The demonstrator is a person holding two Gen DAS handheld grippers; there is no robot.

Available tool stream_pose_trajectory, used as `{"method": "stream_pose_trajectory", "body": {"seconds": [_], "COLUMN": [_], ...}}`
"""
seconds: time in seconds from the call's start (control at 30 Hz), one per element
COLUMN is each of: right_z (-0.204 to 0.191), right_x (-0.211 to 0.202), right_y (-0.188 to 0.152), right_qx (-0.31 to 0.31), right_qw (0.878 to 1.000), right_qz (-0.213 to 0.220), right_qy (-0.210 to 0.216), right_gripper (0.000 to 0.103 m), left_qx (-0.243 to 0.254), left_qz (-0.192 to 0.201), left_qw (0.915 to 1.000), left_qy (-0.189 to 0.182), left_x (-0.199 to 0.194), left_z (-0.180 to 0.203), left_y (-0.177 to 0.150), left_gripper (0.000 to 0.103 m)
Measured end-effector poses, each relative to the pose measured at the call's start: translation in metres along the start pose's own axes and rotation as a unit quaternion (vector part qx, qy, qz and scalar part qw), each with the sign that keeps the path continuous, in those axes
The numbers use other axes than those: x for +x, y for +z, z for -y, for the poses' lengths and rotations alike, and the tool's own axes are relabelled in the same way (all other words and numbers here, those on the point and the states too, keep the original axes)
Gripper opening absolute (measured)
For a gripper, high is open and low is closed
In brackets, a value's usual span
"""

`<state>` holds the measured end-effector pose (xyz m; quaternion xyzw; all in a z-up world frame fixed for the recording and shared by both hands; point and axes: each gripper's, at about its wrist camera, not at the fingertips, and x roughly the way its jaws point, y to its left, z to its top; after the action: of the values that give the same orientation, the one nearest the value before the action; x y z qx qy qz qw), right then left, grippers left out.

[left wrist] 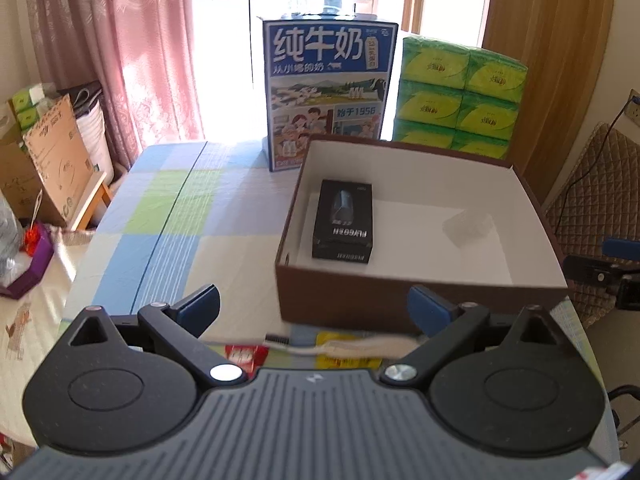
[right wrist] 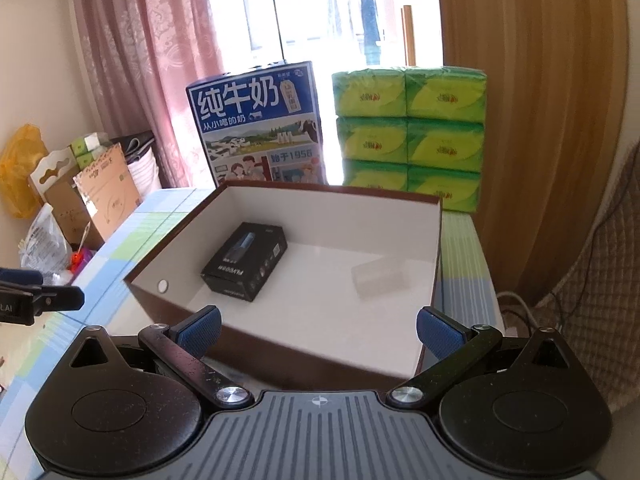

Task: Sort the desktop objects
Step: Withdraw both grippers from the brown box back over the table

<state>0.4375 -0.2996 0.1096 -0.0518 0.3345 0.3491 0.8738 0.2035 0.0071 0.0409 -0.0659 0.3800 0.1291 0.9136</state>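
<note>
A brown box (left wrist: 344, 300) with a white inside stands open on the checked tablecloth; the right wrist view shows its near wall (right wrist: 280, 356) too. Inside lie a black product carton (left wrist: 344, 220) (right wrist: 245, 261) and a small clear plastic case (left wrist: 468, 226) (right wrist: 380, 276). My left gripper (left wrist: 314, 306) is open, low in front of the box. Under it lie a white brush (left wrist: 340, 346), a red packet (left wrist: 244, 358) and a yellow packet (left wrist: 344, 360). My right gripper (right wrist: 318, 330) is open over the box's near edge, holding nothing.
A blue milk carton case (left wrist: 326, 92) and a stack of green tissue packs (left wrist: 460, 96) stand behind the box. Cardboard boxes (left wrist: 44, 160) and bags crowd the left side beyond the table edge. A quilted chair (left wrist: 592, 208) is at the right.
</note>
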Motion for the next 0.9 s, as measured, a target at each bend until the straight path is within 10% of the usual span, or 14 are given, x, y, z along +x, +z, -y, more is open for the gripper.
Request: {"method": "stream_pose_trajectory", "body": {"seconds": [0.9], "right_z": [-0.053], "right_x": [-0.037], "right_y": [-0.072], "right_qx": [0.020], "right_qw": [0.998], "right_qz": [-0.056], "right_qy": [-0.020], "right_gripper": [0.101], "left_qx": [0.003], "left_qz": [-0.072], "left_qw": [0.9970], "left_qy": [-0.026], "left_x": [-0.033], "left_z": [-0.048], "left_y": [-0.080], "left_gripper": [0.099]}}
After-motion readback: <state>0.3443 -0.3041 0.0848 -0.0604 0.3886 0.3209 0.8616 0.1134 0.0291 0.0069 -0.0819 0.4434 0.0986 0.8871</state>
